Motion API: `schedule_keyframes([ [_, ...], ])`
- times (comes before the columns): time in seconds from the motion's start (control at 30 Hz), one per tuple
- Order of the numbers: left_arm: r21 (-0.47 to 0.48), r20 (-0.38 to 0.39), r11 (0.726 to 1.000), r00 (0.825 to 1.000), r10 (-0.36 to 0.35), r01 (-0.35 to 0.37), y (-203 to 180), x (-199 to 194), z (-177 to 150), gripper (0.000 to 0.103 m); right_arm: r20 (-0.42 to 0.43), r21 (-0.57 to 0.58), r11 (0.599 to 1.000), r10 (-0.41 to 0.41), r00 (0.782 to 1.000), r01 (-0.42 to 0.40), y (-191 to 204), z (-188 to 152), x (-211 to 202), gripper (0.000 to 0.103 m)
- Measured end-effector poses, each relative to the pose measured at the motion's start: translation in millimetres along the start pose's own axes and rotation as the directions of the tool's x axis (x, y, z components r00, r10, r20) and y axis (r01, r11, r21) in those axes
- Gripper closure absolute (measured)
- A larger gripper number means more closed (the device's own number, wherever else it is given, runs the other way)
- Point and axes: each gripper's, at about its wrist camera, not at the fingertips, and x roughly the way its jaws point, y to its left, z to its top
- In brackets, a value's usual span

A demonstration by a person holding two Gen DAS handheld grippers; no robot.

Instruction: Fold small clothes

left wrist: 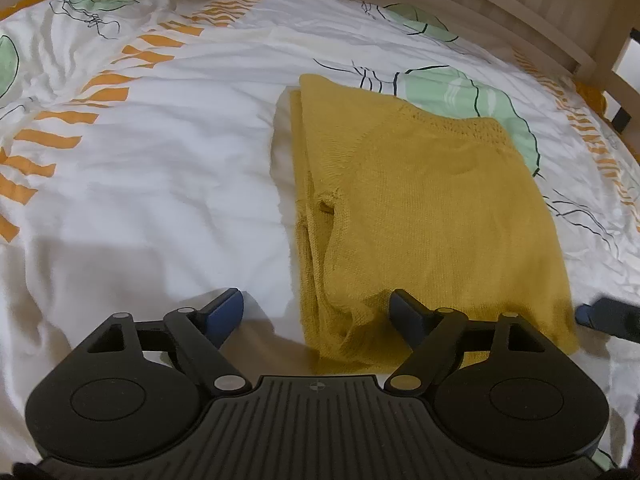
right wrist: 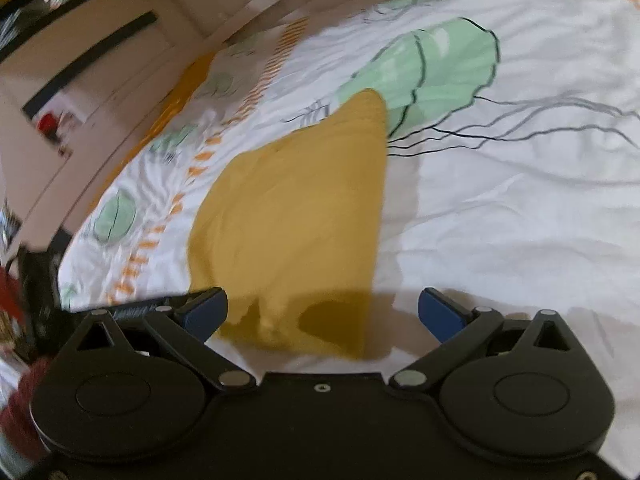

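A mustard-yellow knitted garment [left wrist: 420, 208] lies folded on the bed, right of centre in the left wrist view. My left gripper [left wrist: 318, 314] is open and empty, just above the garment's near left corner, its right finger over the cloth. In the blurred right wrist view the same garment [right wrist: 304, 216] lies ahead. My right gripper [right wrist: 322, 312] is open and empty over the garment's near edge. Its tip also shows at the right edge of the left wrist view [left wrist: 608, 316].
The bed has a white duvet [left wrist: 160, 180] with green jellyfish prints and orange stripes. A wooden bed frame [left wrist: 520, 4] runs along the far side. Furniture and dark items [right wrist: 36, 292] stand beyond the bed's left edge in the right wrist view.
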Motion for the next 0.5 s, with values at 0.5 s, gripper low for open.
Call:
schedule_keyframes([
  [0.5,-0.024,-0.020,0.999,0.999,-0.026,0.025,0,4,4,0.013,0.000,0.070,0.994,0.086,0.996,-0.086,-17,35,44,0.000],
])
